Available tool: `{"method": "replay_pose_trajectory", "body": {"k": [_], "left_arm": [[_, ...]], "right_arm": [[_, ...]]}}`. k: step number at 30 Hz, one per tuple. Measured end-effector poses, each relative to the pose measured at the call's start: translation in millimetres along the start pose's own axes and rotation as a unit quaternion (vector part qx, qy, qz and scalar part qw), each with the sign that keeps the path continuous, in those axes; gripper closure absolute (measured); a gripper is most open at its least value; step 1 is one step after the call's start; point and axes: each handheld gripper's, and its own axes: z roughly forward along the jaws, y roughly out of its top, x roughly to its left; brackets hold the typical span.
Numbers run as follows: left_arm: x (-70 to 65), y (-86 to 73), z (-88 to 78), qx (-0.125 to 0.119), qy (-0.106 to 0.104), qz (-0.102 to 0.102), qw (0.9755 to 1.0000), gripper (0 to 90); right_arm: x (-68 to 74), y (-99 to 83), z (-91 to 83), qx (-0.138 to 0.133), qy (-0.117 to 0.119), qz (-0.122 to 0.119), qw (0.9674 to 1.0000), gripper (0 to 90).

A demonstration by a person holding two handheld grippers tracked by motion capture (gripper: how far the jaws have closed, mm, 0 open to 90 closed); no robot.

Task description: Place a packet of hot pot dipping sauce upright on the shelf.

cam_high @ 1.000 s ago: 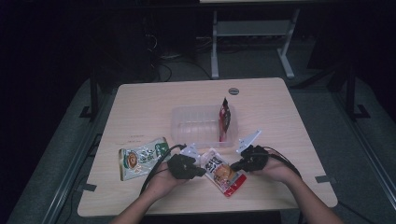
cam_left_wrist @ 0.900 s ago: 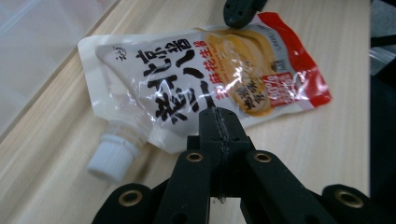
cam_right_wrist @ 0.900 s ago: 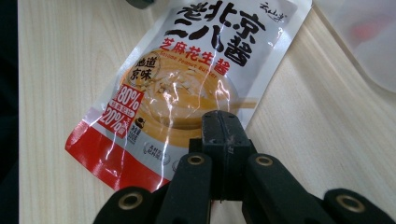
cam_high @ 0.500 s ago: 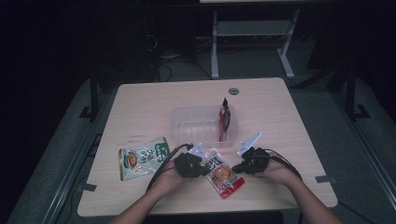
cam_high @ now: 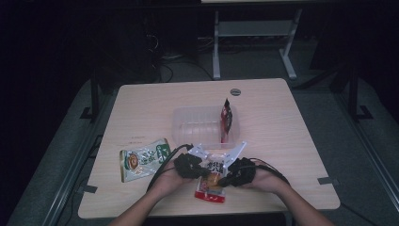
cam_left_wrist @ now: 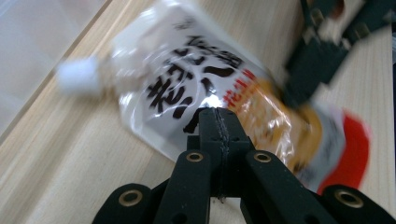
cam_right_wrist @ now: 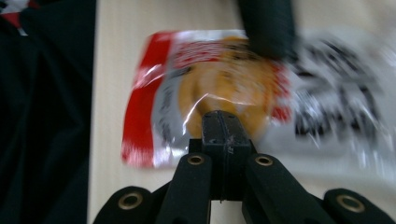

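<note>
- Tongs on both sides are pinching one spouted food pouch (cam_high: 211, 179), which lies near the front edge of the table (cam_high: 141, 99), just in front of the clear plastic tub (cam_high: 188, 123).
- Left tongs (cam_left_wrist: 218, 122) are pressed together on the pouch's white, lettered half; right tongs (cam_right_wrist: 222, 126) are pressed together on the orange-and-red half. Holding it at two opposite edges probably keeps the floppy pouch flat and steady for a lift toward the tub.
- From the high view come the layout: a red packet (cam_high: 227, 117) standing upright at the tub's right end, and a green-and-white packet (cam_high: 143, 158) lying flat toward the table's front-left corner, well apart from the hands.
- From the gripper views comes the grip itself, each pair of jaws shut on the film, plus the white cap (cam_left_wrist: 78, 77). Both are blurred, so how deep each bite goes is hard to judge.
</note>
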Motion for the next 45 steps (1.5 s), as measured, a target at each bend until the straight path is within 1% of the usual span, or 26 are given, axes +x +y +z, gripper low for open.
{"method": "replay_pose_trajectory", "body": {"k": [4,6,7,9,11,12,13,14,15,19,22,23,25,27,28,29,30,31,32,33,34,36,37,39,43,45], "left_arm": [[2.2,-2.5,-2.8,-0.006,0.003,-0.005,1.0,89.7],[3.4,-2.7,-4.2,-0.001,0.003,0.0,1.0,89.7],[3.0,-3.2,-4.0,-0.01,0.004,-0.008,0.9999,89.7],[2.7,-3.6,-3.9,-0.011,0.005,-0.01,0.9999,89.8],[2.2,-3.6,-3.8,-0.012,0.005,-0.011,0.9999,89.7],[2.4,-3.2,-5.1,-0.006,0.005,-0.004,1.0,89.7],[2.9,-3.0,-6.2,-0.004,0.006,0.002,1.0,89.7],[0.1,-3.1,-7.4,-0.013,0.004,-0.004,0.9999,89.7],[-0.9,-3.2,-8.9,-0.015,0.002,-0.002,0.9999,89.7],[-9.2,-2.8,-18.1,-0.016,-0.002,0.007,0.9999,89.7],[-13.6,-4.1,-23.0,-0.013,0.0,0.013,0.9998,89.7],[-15.4,-4.7,-24.5,-0.016,0.001,0.011,0.9998,89.7],[-17.7,-6.5,-25.1,-0.016,0.001,0.005,0.9999,89.7],[-16.3,-5.8,-22.2,-0.013,0.001,0.008,0.9999,89.7],[-15.8,-5.4,-19.3,-0.015,0.001,0.002,0.9999,89.7],[-14.8,-4.7,-16.4,-0.018,-0.001,-0.002,0.9998,89.7],[-14.8,-4.7,-16.4,-0.018,-0.001,-0.002,0.9998,89.7],[-13.5,-3.8,-13.4,-0.017,-0.003,-0.004,0.9998,89.7],[-13.1,-3.0,-10.4,-0.012,-0.003,-0.004,0.9999,89.7],[-12.1,-2.2,-5.2,-0.005,-0.002,-0.001,1.0,89.7],[-12.0,-1.9,-3.6,-0.004,-0.002,-0.003,1.0,89.8],[-12.3,-1.6,-2.6,-0.003,-0.001,-0.005,1.0,89.8],[-12.3,-2.0,-1.0,0.002,0.0,-0.002,1.0,89.8],[-12.0,-2.5,1.6,0.006,0.002,-0.004,1.0,89.9],[-12.5,-0.8,6.4,0.02,0.017,0.007,0.9996,90.0],[-12.8,-0.3,6.6,0.021,0.018,0.003,0.9996,90.0]], "right_arm": [[8.9,15.8,15.5,-0.002,0.01,-0.021,0.9997,89.9],[12.3,23.6,23.0,-0.005,0.012,-0.032,0.9994,90.0],[13.4,26.9,26.1,-0.007,0.01,-0.04,0.9991,89.9],[15.4,31.0,29.1,-0.008,0.009,-0.049,0.9987,89.9],[15.5,31.4,28.8,-0.01,0.008,-0.05,0.9987,89.9],[15.5,31.2,26.7,-0.011,0.007,-0.05,0.9987,89.9],[13.7,28.9,17.0,-0.02,-0.002,-0.036,0.9991,89.8],[11.3,26.6,11.0,-0.024,-0.009,-0.028,0.9993,89.8],[8.5,23.5,4.9,-0.03,-0.019,-0.021,0.9991,89.6],[-1.7,6.3,-19.3,-0.048,-0.057,0.026,0.9969,79.1],[-6.5,-6.9,-35.2,-0.053,-0.067,0.065,0.9942,69.6],[-6.5,-6.9,-35.2,-0.053,-0.067,0.065,0.9942,69.6],[-10.1,-17.3,-48.0,-0.059,-0.071,0.106,0.9901,61.4],[-12.9,-22.6,-53.4,-0.066,-0.074,0.124,0.9873,56.7],[-14.6,-24.8,-54.9,-0.067,-0.079,0.131,0.9859,53.3],[-15.5,-25.9,-55.1,-0.069,-0.078,0.142,0.9844,50.1],[-15.5,-25.9,-55.1,-0.069,-0.078,0.142,0.9844,50.1],[-17.7,-27.0,-53.5,-0.067,-0.083,0.147,0.9834,46.0],[-17.7,-27.0,-53.5,-0.067,-0.083,0.147,0.9834,46.0],[-18.9,-27.0,-50.8,-0.06,-0.084,0.149,0.9834,43.1],[-19.0,-26.7,-49.4,-0.057,-0.081,0.153,0.9833,41.9],[-20.4,-27.2,-47.9,-0.054,-0.082,0.149,0.984,40.8],[-20.7,-27.3,-45.9,-0.052,-0.075,0.158,0.9833,39.1],[-22.4,-27.9,-44.5,-0.049,-0.074,0.157,0.9835,38.6],[-24.4,-29.8,-41.6,-0.052,-0.061,0.168,0.9825,37.0],[-25.2,-30.3,-39.8,-0.049,-0.058,0.169,0.9826,36.8]]}}
